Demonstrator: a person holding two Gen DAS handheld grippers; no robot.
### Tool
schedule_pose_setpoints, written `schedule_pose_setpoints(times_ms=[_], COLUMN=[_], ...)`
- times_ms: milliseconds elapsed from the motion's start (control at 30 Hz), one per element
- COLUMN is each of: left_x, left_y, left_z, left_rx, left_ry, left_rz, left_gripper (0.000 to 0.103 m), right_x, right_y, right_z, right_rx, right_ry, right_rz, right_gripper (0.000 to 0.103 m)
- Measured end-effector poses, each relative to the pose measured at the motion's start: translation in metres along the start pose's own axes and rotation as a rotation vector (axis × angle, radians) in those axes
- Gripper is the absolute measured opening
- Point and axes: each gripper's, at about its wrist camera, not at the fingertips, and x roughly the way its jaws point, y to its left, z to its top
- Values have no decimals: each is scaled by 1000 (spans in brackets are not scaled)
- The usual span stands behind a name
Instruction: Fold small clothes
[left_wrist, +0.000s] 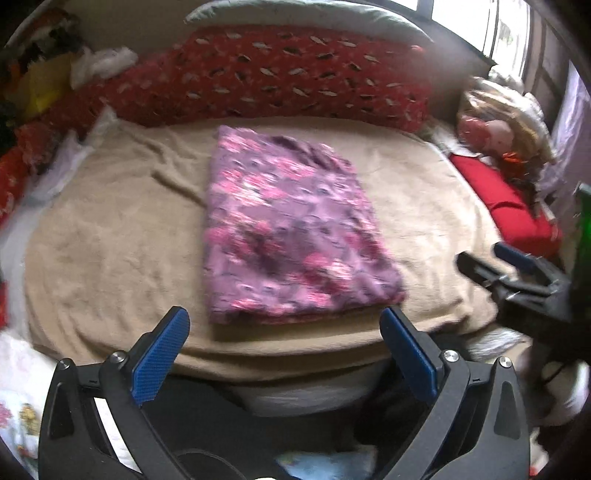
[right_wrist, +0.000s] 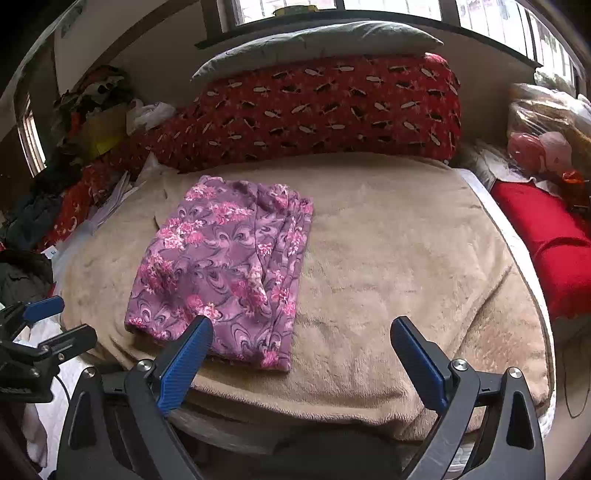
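At the bed's near edge:
Left gripper: jaws wide apart, empty, short of the cloth.
Right gripper: jaws apart, empty, near the hem.
Floral garment: folded rectangle flat on beige blanket.
Risk: pinching blanket pile along with the hem; dragging layers askew.
Beyond: red bolster.

Daylight via rear windows; left view blurred, fisheye edges.

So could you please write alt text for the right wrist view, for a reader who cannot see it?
A folded purple floral garment lies flat on a beige blanket, just beyond the open right gripper, which holds nothing. A long red patterned pillow lies behind it.
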Motion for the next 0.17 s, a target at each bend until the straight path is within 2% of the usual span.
schedule_pose_setpoints(times_ms=[100,167], left_x=[2,3], left_y=[-4,-5], left_z=[1,2], left_rx=[-12,-6], left_ry=[16,-3], left_rz=[-30,21], left_gripper=[103,103], right_x=[0,1], right_y=[-4,-7], right_z=[-1,-1], right_rx=[11,19], right_ry=[6,11], right_rz=[2,0], right_gripper=[98,98])
